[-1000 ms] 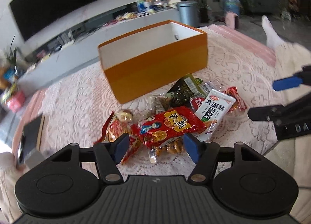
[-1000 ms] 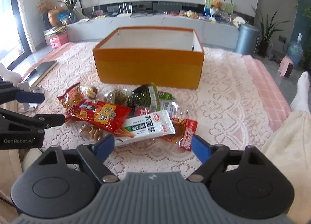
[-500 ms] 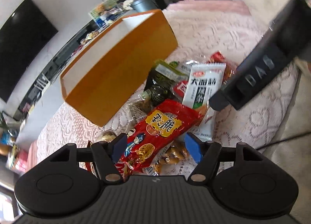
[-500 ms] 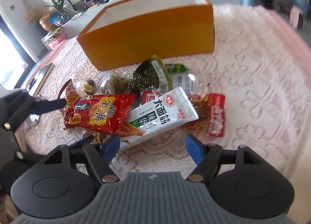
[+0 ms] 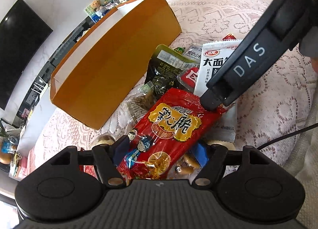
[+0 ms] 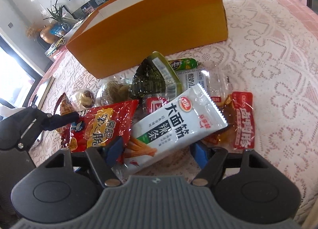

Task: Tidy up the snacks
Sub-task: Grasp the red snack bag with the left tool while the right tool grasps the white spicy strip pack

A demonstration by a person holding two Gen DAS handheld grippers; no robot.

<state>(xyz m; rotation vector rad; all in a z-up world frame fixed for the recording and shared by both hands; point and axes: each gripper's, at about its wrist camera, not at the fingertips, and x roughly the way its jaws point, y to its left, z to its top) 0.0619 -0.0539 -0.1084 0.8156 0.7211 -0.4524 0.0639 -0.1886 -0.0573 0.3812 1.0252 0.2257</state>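
A pile of snack packets lies on the lace tablecloth in front of an orange box [image 5: 119, 66] [image 6: 151, 28]. My left gripper [image 5: 161, 151] is low over the pile with its jaws opening. The red packet [image 5: 171, 129] [image 6: 99, 125] lies between its blue pads, which do not press on it. My right gripper [image 6: 158, 152] straddles the white packet [image 6: 174, 123] [image 5: 208, 70] with its jaws closing, and the right pad stands apart from it. In the left wrist view a black finger [image 5: 238, 70] of the right gripper crosses over the white packet. A dark green packet [image 6: 153, 78] lies behind.
A small red packet [image 6: 243, 121] and a green sausage [image 6: 182, 64] lie at the right of the pile. A flat dark tablet or book [image 6: 45, 92] sits at the table's left edge. A black television [image 5: 17, 50] hangs on the far wall.
Both grippers have sunk toward the pile and rolled. The red packet now sits between the left pads, the white packet between the right pads. The right gripper's finger has come in over the pile.
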